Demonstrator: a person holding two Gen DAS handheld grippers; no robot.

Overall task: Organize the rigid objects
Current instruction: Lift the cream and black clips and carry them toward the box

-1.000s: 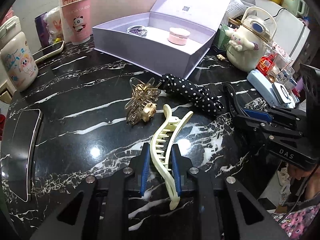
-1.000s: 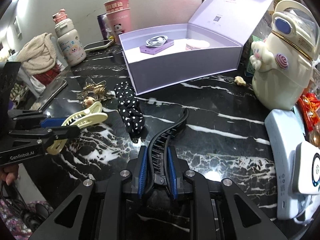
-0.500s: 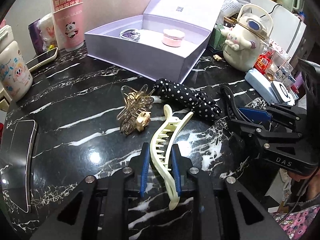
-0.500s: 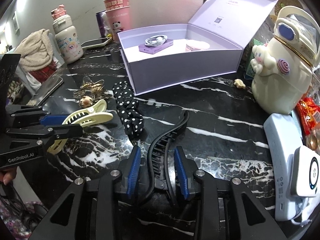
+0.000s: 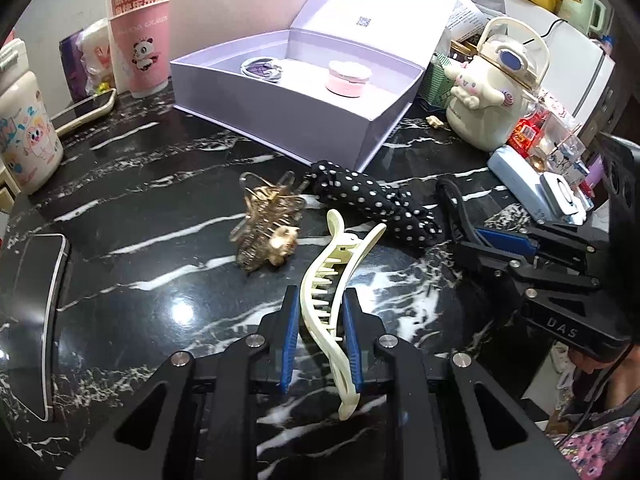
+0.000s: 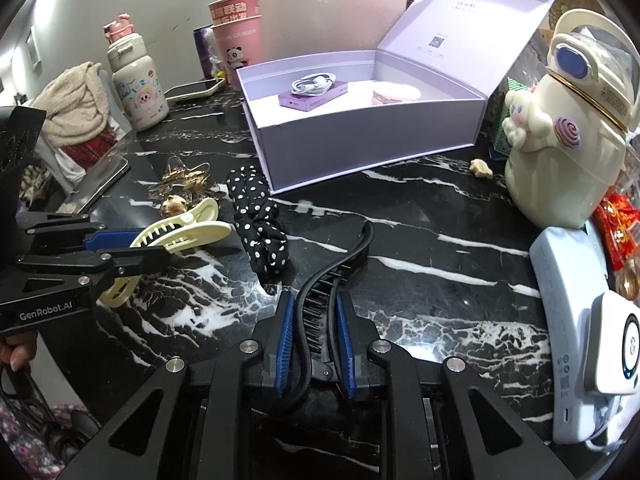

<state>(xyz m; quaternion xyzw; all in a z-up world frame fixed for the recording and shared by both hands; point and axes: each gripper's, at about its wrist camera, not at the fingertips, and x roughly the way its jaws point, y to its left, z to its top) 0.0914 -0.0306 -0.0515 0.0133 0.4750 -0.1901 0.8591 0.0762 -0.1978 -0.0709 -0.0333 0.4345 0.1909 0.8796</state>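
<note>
1. Cream hair clip (image 5: 328, 280): long toothed claw clip, clenched between the blue pads of the left gripper (image 5: 322, 316); it lies in front of the lavender gift box (image 5: 304, 120), tail end passing back between the jaws. Seen also from the right wrist (image 6: 176, 236), well left of the box.
2. Smartphone (image 5: 36, 320): dark screen up, flat on the black marble table (image 5: 140, 208), far left of the box.
3. Cartoon-print tumbler (image 5: 24, 136): upright, left of the box near the table's back edge.
4. Pink panda cup (image 5: 140, 40): upright, just left of the box's back corner; a second phone (image 5: 84, 114) lies flat in front of it.
5. Gold wire claw clip (image 5: 264, 224): on the table in front of the box, just left of the cream clip; apart from both grippers.
6. Lavender gift box: lid raised; holds a coiled white cable (image 6: 314, 82) on a purple case, and a pink round case (image 5: 347, 78).
7. Polka-dot scrunchie (image 5: 376, 204): black with white dots, touching or nearly touching the box's front corner, between the two long clips.
8. Black hair clip (image 6: 324, 292): long toothed clip, grasped between the pads of the right gripper (image 6: 314, 320), in front of the box and right of the scrunchie.
9. Cinnamoroll bottle (image 6: 568, 140): cream, upright, right of the box.
10. Pale blue power bank (image 6: 568, 304): flat, right of the box, in front of the bottle; a white device rests on it.
</note>
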